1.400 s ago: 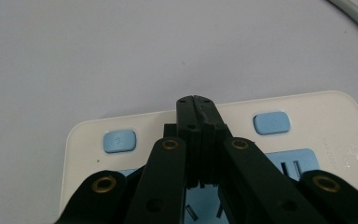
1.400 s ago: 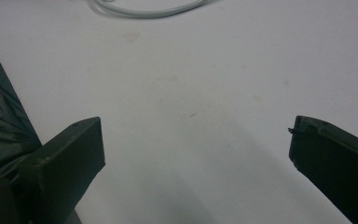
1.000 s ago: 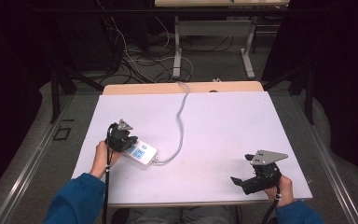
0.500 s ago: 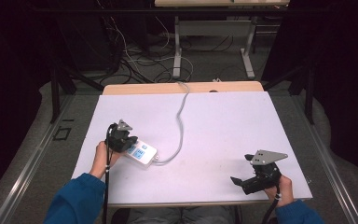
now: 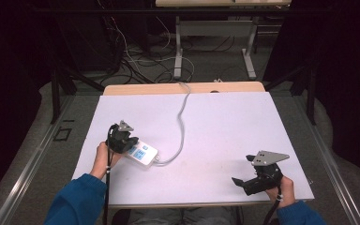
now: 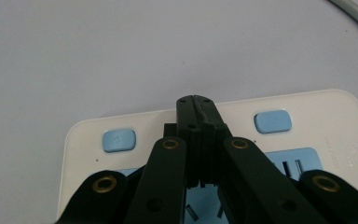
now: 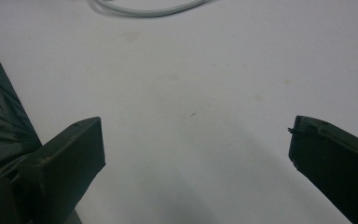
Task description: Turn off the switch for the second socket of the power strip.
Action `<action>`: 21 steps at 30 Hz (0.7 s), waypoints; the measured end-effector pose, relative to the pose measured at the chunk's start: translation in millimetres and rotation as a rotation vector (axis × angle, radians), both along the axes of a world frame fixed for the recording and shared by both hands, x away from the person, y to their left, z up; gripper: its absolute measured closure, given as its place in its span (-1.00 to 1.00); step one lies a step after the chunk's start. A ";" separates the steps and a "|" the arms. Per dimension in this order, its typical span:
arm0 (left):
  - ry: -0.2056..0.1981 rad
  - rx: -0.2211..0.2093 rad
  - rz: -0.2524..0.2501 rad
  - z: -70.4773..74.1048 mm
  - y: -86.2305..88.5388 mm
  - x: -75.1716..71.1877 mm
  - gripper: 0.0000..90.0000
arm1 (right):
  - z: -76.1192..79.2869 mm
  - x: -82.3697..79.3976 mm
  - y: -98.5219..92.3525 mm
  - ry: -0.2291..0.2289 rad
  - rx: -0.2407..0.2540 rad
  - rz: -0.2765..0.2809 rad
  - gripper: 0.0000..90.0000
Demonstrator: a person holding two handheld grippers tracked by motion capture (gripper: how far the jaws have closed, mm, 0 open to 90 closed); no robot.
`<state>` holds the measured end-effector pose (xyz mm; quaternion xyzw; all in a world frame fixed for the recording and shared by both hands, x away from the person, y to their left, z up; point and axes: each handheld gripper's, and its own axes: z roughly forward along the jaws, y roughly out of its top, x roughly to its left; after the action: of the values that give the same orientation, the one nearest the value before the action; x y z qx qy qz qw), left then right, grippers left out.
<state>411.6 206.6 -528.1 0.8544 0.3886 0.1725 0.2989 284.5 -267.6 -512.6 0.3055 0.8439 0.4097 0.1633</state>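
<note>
High view: my left gripper [image 5: 127, 141] stands over the white plastic power strip [image 5: 143, 153] on the pale surface [image 5: 229, 126]; left gripper view: jaws closed, tips poised to press its blue switch [image 6: 272, 121]; right gripper view: jaws open, idle over bare surface.

Table [image 5: 225, 122] brightly lit, surroundings dark; gripper views soft, shadowed near bottom.
</note>
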 end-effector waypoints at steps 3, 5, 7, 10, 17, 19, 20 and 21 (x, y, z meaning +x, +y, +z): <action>0.001 0.001 0.000 0.1 0.0 0.0 1.00 | 0.2 -0.1 0.1 0.003 0.000 -0.002 -0.94; 0.000 0.000 0.001 0.0 0.0 -0.1 1.00 | 0.4 -0.2 -0.3 0.002 -0.003 0.002 -0.94; 0.001 0.000 0.000 0.0 0.1 0.0 1.00 | 0.3 -0.2 0.0 0.003 0.000 -0.001 -0.94; 0.000 0.000 0.000 0.0 0.2 0.0 1.00 | 0.3 -0.1 -0.2 0.003 -0.002 0.003 -0.94; 0.005 0.001 -0.003 0.3 0.4 0.0 1.00 | 0.3 -0.2 0.0 0.002 -0.001 0.003 -0.94; 0.000 -0.001 0.000 -0.1 0.3 0.0 1.00 | 0.2 0.0 -0.1 0.003 -0.002 0.003 -0.94; 0.000 -0.001 0.000 -0.1 0.2 -0.1 1.00 | 0.0 0.1 -0.1 0.000 0.000 0.002 -0.94; 0.000 -0.001 0.000 -0.1 0.2 -0.1 1.00 | -0.1 0.0 0.1 -0.003 0.001 -0.001 -0.94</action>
<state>411.5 206.8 -528.1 0.8543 0.3886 0.1723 0.2992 284.6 -267.5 -512.8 0.3055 0.8433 0.4106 0.1645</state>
